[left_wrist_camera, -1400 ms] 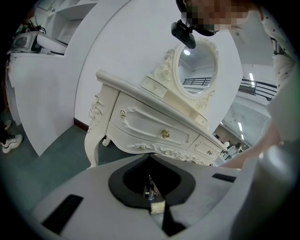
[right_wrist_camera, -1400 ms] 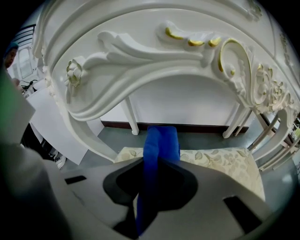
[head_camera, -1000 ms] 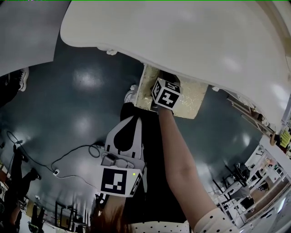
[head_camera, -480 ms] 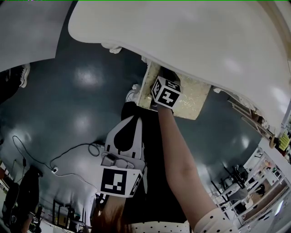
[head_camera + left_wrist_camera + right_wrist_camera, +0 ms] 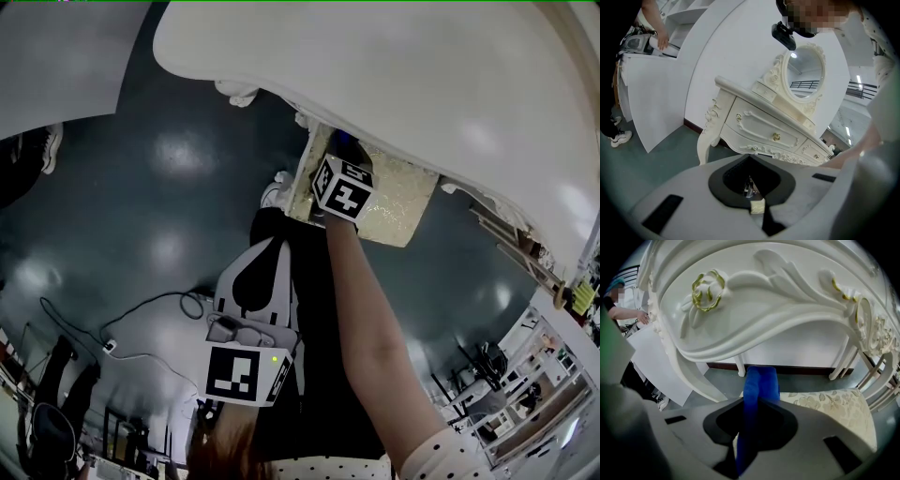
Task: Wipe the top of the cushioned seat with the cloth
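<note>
The cushioned seat [image 5: 398, 199] has a cream floral top and stands half under the white dressing table [image 5: 394, 75]. My right gripper [image 5: 336, 161] reaches over the seat's near left part, its marker cube hiding the jaws in the head view. In the right gripper view the right gripper [image 5: 759, 403] is shut on a blue cloth [image 5: 761, 380] that sticks up between the jaws, with the seat [image 5: 834, 408] just beyond to the right. My left gripper [image 5: 267, 258] hangs low by the person's body, away from the seat; the left gripper [image 5: 751, 187] is shut with nothing in it.
The dressing table's carved apron [image 5: 754, 296] hangs close above the right gripper, its legs [image 5: 670, 362] to the left and right. A white panel [image 5: 56, 66] leans at the left. A cable [image 5: 141, 319] lies on the dark floor. Another dressing table with an oval mirror [image 5: 804, 77] faces the left gripper.
The head view has shifted slightly, so table and seat sit a little further right. The right gripper stays over the seat's near left part with the cloth. The left gripper has not moved.
</note>
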Action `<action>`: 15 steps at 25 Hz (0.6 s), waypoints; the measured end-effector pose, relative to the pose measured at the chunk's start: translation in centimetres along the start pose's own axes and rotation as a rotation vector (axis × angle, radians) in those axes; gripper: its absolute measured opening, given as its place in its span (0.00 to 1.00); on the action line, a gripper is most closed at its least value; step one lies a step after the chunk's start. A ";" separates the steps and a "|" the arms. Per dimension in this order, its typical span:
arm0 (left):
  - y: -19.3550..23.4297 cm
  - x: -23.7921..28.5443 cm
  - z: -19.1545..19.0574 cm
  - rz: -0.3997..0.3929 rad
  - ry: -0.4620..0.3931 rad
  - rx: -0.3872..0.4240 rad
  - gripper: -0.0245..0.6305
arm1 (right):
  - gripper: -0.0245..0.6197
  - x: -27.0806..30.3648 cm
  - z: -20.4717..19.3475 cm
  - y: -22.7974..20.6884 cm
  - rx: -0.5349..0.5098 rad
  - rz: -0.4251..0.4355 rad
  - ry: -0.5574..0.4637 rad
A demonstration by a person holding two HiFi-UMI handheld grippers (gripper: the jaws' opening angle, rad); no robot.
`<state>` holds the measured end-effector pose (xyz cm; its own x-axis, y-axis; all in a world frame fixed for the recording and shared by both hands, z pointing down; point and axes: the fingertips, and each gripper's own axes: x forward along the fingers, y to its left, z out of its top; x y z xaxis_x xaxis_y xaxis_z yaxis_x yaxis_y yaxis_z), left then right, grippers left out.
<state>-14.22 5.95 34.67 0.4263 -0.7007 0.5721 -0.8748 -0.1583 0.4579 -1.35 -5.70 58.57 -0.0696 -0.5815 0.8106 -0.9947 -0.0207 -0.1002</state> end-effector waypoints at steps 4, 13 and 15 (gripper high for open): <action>0.5 -0.3 -0.4 0.024 0.011 -0.003 0.04 | 0.14 0.1 -0.1 0.7 -0.026 0.012 0.002; 0.9 -0.4 -0.6 0.047 0.014 -0.013 0.04 | 0.14 0.5 0.0 1.8 -0.040 0.047 0.004; 1.1 -0.4 -0.6 0.048 0.012 -0.015 0.04 | 0.14 0.6 0.0 2.3 -0.051 0.057 0.006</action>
<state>-15.18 6.54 35.35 0.3868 -0.6986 0.6019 -0.8908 -0.1143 0.4397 -3.70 -6.08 58.86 -0.1270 -0.5752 0.8081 -0.9916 0.0543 -0.1172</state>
